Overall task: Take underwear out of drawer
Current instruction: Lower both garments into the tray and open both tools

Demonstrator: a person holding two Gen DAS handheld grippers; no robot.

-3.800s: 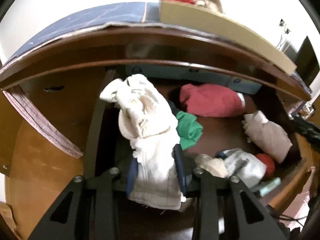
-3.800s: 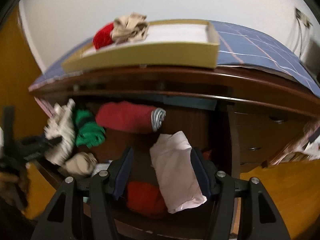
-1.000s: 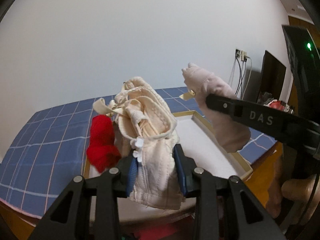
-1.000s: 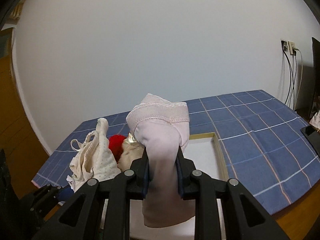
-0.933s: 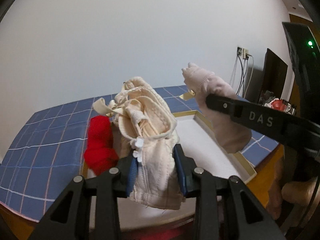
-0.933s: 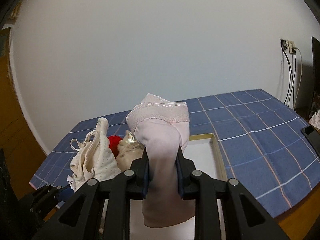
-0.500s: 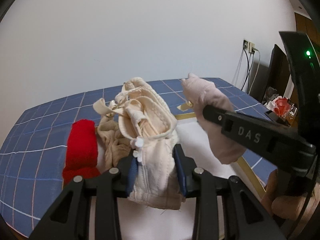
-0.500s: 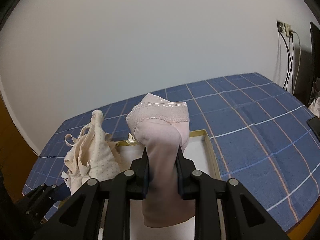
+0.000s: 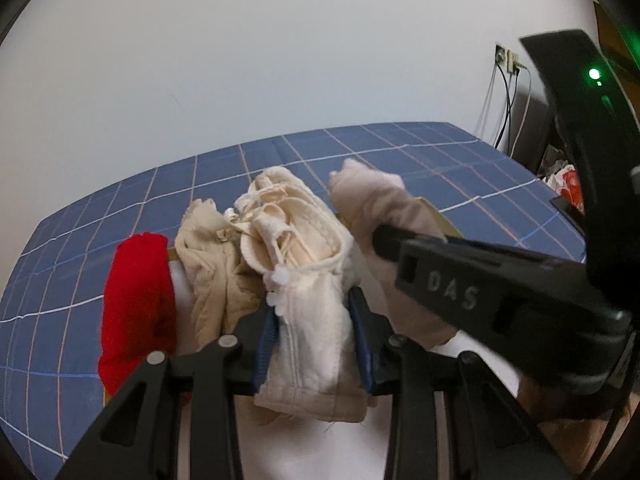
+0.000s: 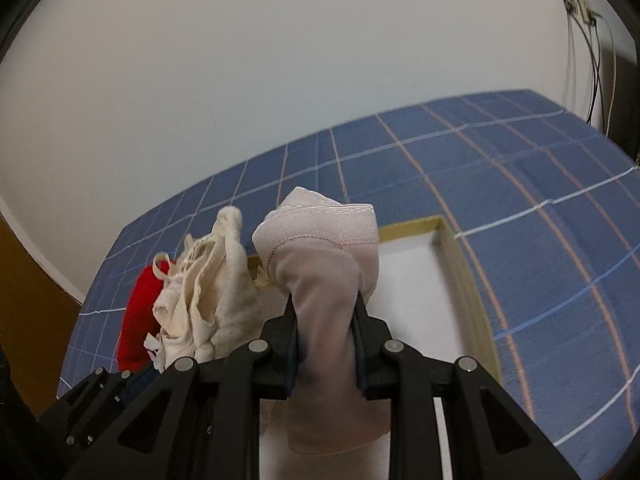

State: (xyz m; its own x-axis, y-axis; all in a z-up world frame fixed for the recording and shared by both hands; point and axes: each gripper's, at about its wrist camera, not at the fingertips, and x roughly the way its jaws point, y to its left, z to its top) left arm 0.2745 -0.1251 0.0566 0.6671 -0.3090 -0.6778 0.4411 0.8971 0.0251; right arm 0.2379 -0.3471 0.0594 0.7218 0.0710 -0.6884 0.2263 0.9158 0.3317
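My left gripper (image 9: 314, 344) is shut on a cream bra (image 9: 308, 280), held over a shallow cardboard tray (image 10: 472, 276) with a white floor. My right gripper (image 10: 326, 344) is shut on pale pink underwear (image 10: 324, 264) above the same tray. In the left wrist view the pink underwear (image 9: 384, 216) hangs just right of the bra, with the right gripper's black body crossing in front. A red garment (image 9: 136, 296) and a beige garment (image 9: 208, 264) lie in the tray's left end. The cream bra (image 10: 208, 296) shows left of the pink piece in the right wrist view. The drawer is out of view.
The tray lies on a blue checked cloth (image 10: 540, 184) covering the top of the furniture. A white wall stands behind. Cables hang from a wall socket (image 9: 506, 60) at the right, beside a dark screen. A hand (image 9: 560, 440) grips the right gripper's handle.
Both grippers have moved forward and down over the tray with their garments; the tray and blue cloth look closer and lower. The drawer seen several seconds ago has left the views.
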